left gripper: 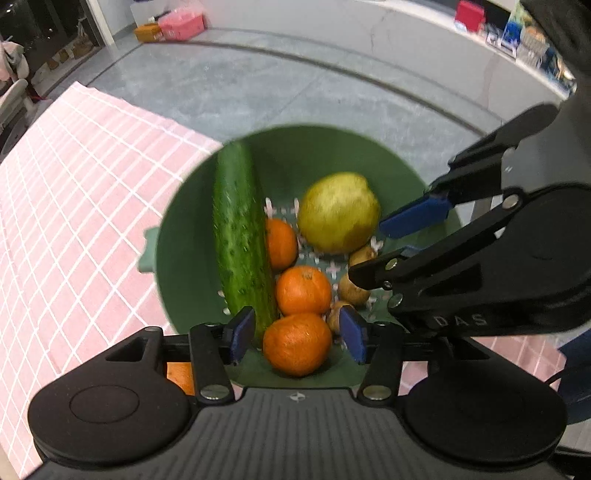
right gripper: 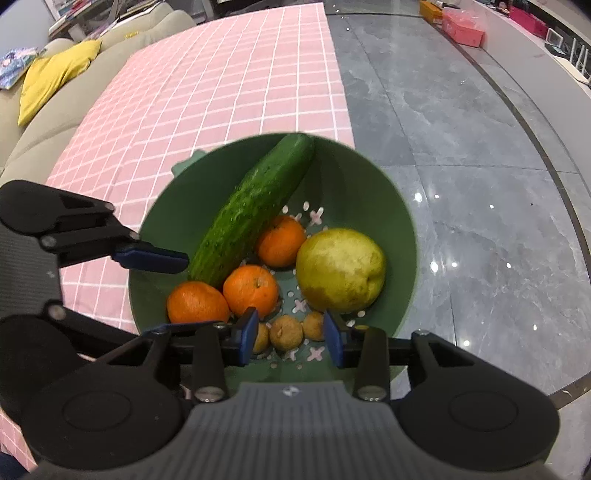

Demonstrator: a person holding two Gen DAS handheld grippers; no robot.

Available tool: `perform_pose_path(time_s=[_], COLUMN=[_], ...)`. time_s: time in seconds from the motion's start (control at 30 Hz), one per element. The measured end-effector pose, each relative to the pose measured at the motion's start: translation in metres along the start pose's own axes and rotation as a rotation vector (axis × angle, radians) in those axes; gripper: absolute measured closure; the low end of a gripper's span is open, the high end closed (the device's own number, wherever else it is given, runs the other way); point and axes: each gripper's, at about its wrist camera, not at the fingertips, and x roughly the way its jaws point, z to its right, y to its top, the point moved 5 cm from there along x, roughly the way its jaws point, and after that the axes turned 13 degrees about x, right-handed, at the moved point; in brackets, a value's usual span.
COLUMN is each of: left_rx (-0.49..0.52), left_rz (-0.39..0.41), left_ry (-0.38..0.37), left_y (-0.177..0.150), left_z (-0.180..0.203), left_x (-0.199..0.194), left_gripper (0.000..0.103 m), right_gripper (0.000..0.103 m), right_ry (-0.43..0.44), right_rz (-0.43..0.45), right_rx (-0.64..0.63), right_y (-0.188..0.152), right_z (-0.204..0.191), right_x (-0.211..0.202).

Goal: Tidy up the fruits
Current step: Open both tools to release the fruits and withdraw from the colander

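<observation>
A green colander bowl (left gripper: 184, 266) (right gripper: 369, 184) holds a cucumber (left gripper: 238, 236) (right gripper: 251, 210), three oranges (left gripper: 303, 290) (right gripper: 251, 290), a yellow-green pear (left gripper: 338, 212) (right gripper: 340, 269) and small brown fruits (left gripper: 352, 290) (right gripper: 285, 332). My left gripper (left gripper: 297, 334) is open, its pads either side of the nearest orange (left gripper: 297, 343) without touching. My right gripper (right gripper: 290, 336) is open over the small brown fruits at the bowl's near rim. Each gripper shows in the other's view: the right one (left gripper: 391, 245), the left one with one blue pad (right gripper: 151, 258) in sight.
The bowl sits at the edge of a pink checked tablecloth (left gripper: 74, 206) (right gripper: 207, 92), overhanging a grey marble floor (left gripper: 295, 92) (right gripper: 461, 166). A sofa with a yellow cushion (right gripper: 55, 74) is at the far left. Another orange object (left gripper: 181, 376) shows below my left gripper. Boxes (left gripper: 170, 27) lie far off.
</observation>
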Motion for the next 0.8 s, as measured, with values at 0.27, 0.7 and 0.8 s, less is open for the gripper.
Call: perform_pose_path(time_s=[0.27,0.7,0.8], left_rx=[-0.083,-0.281,-0.337], left_rz=[0.075,0.217,0.222], left_ry=[0.028,0.087,0.082], left_y=[-0.002,-0.031,-0.052], left_z=[-0.024,-0.075,-0.076], left_x=[-0.039,-0.111,-0.108], left_gripper=[0.039,0.037,0.037], right_gripper=[0.067,0.067,0.067], right_ry=[0.002,0.043,0.043], right_rz=[0.027,0.076,0.083], right_rx=[0.016,-0.014,-0.026], right_y=[0.004,0.004,0.002], right_z=[0.002,-0.024,-0.031], right_x=[-0.011,-0.032,-0.033])
